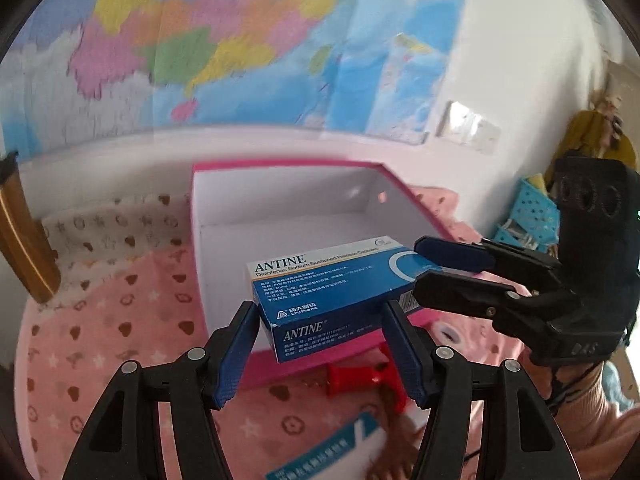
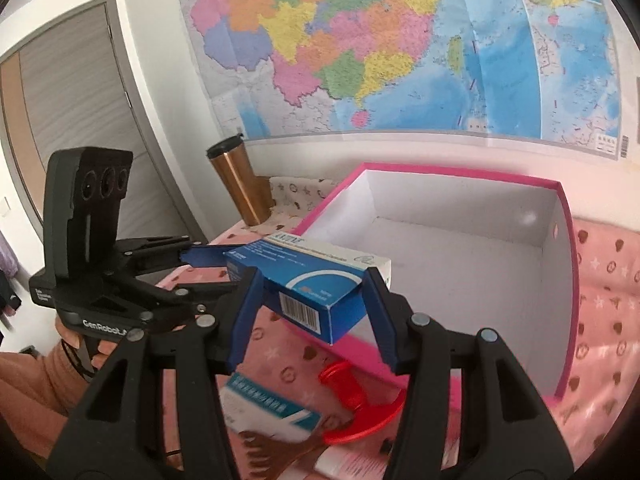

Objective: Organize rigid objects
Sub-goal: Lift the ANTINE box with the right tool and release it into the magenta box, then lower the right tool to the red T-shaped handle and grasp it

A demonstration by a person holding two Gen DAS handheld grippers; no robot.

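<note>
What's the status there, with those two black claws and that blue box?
Left gripper and right gripper both clamped on blue-and-white ANTINE medicine carton. Carton held at near rim of empty pink, white-lined cardboard box. Nothing in the way.

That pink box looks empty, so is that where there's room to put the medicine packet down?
Yes: the pink box shows a bare white floor between its walls. In front of it, the red plastic piece, another packet and a brown comb crowd the blanket.

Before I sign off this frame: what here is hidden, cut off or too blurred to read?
- Red object, both views: partly behind the gripper arms; identity unclear.
- White-and-teal box, both views: print blurred, partly covered.
- Brown toothed item, right wrist view: cut by the bottom edge.
- ANTINE box: small print illegible.
</note>
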